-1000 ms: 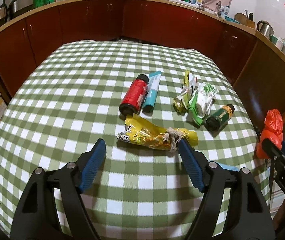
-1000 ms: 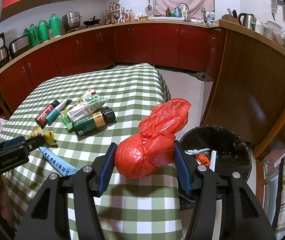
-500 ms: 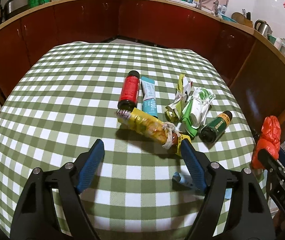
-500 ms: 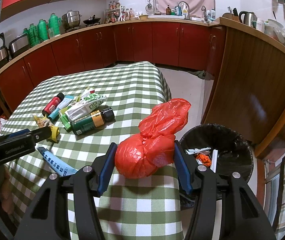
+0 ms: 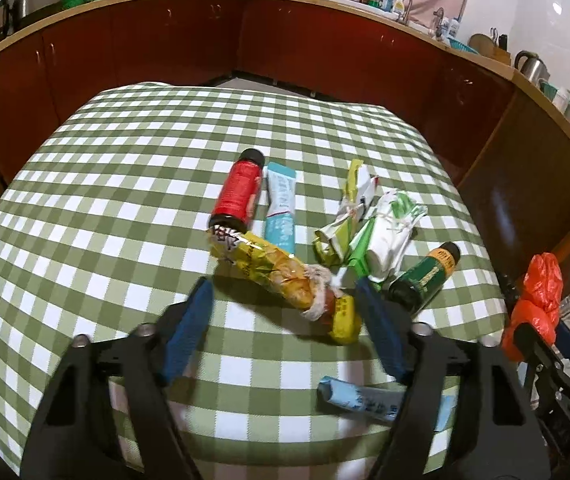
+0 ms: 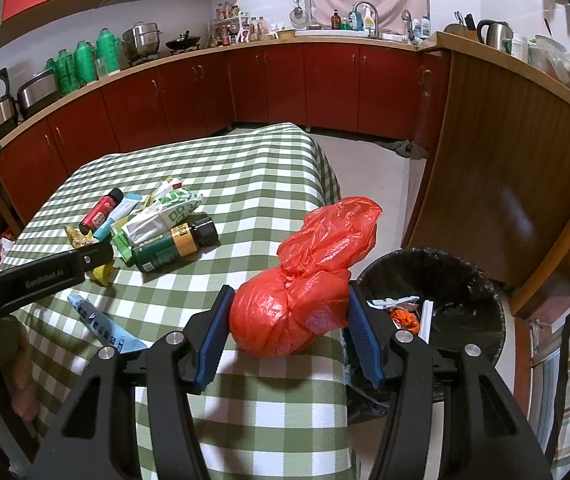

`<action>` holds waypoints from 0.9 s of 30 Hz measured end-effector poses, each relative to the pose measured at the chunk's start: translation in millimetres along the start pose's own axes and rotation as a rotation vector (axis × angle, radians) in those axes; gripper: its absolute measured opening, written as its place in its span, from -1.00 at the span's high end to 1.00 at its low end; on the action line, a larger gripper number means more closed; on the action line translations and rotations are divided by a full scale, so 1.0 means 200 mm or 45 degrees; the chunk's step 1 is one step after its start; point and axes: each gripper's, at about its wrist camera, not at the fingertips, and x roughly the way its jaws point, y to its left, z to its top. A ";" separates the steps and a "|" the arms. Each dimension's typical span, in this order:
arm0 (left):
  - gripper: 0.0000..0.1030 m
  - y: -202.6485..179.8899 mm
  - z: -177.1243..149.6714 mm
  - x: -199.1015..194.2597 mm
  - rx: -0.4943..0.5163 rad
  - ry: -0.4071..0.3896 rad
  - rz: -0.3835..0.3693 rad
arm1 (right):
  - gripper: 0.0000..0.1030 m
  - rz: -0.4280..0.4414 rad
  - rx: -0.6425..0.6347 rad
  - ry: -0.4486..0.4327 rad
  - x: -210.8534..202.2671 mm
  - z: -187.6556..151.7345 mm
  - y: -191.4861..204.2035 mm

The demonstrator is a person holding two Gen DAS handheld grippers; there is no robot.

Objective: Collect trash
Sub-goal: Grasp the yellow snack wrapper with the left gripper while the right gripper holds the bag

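Right tool level, clamping red bag, left tool spread

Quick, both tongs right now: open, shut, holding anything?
Left tongs: open, empty, yellow snack wrapper between the tips.
Right tongs: shut on the red plastic bag.

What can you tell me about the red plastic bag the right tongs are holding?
The red plastic bag is thin, glossy, crinkled film, knotted into a full round lump with a loose ruffled top rising up and to the right. The right tongs are shut on the lump, one blue pad pressed against each side. It hangs at the table's near corner, level with the green checked cloth, just left of the black-lined trash bin. Whether its underside touches the cloth cannot be told. Its contents are hidden.
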 end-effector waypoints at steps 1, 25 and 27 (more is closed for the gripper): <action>-0.04 0.00 0.00 0.00 -0.002 0.001 -0.017 | -0.07 -0.001 0.000 -0.001 0.00 0.00 0.00; 0.59 0.02 -0.07 -0.25 0.072 -0.072 -0.093 | -0.07 0.001 -0.009 -0.033 -0.09 -0.02 -0.01; 0.62 0.00 -0.07 -0.26 0.095 -0.089 -0.084 | -0.07 -0.006 -0.001 -0.041 -0.10 -0.03 -0.02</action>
